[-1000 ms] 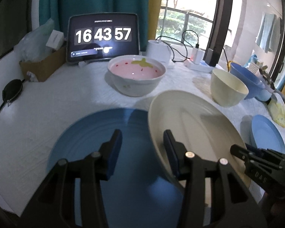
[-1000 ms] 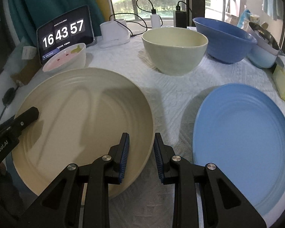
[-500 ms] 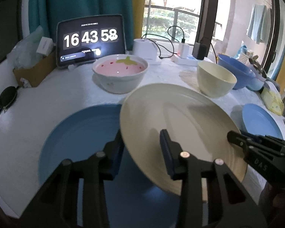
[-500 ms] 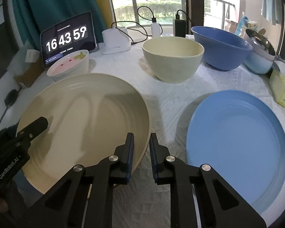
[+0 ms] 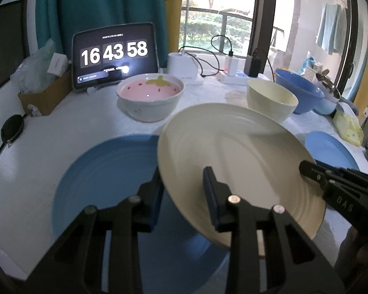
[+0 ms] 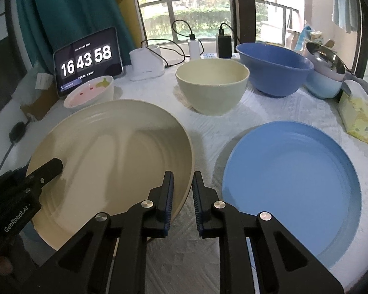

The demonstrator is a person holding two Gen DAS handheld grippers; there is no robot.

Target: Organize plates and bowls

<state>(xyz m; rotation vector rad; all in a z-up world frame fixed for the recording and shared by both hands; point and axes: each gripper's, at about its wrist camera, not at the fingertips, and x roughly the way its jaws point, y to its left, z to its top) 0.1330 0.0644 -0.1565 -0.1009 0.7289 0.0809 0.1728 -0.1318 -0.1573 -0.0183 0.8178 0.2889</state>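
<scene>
Cream plate [image 5: 235, 161] centre frame, tilted above a blue plate [image 5: 105, 183]. Left gripper [image 5: 184, 196] and right gripper [image 6: 182, 196] both clamp opposite rims. Looks stiff, light, glossy-slick; rim grips suit it.

the cream plate [image 5: 233, 152] is a plain pale cream with faint concentric rings. the large blue plate [image 5: 105, 178] under it is sky blue, ringed too, as is the second blue plate [image 6: 292, 183]. the strawberry bowl [image 5: 150, 99] is white outside, pink inside with red specks and a yellow-green leaf shape. the cream bowl [image 6: 212, 85] is pale yellowish cream; the blue bowl [image 6: 273, 67] a deeper blue. the tablecloth [image 6: 208, 127] is white with an embossed pattern. the tablet [image 5: 114, 55] shows white digits on black. the curtain [image 5: 98, 5] is teal. both grippers are black with blue pads [image 6: 169, 197].
</scene>
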